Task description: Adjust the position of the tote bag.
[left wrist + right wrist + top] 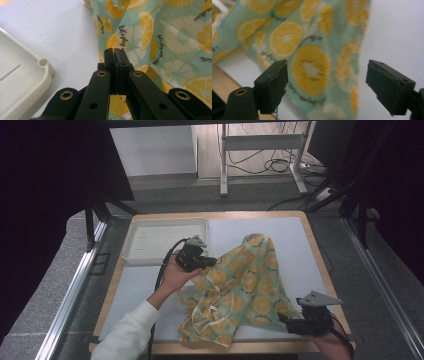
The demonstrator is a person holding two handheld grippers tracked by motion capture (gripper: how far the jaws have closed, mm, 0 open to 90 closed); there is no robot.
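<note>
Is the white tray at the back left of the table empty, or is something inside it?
Empty, as far as can be seen. In the high view the white tray shows a bare floor, and the fruit-print cloth lies beside it on the table, not in it.

A lab-like recording room: dark curtains (pixel 45 195) flank the table (pixel 215 215), a metal frame (pixel 262 150) stands behind, and cables (pixel 280 165) trail across the floor

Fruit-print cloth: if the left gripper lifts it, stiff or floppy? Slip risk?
Likely floppy: the cloth drapes in a peak and folds on the table. Probably light; it looks thin and creased. The left gripper has its jaws shut on a fold, so slip looks unlikely, though it may sag and drag.
</note>
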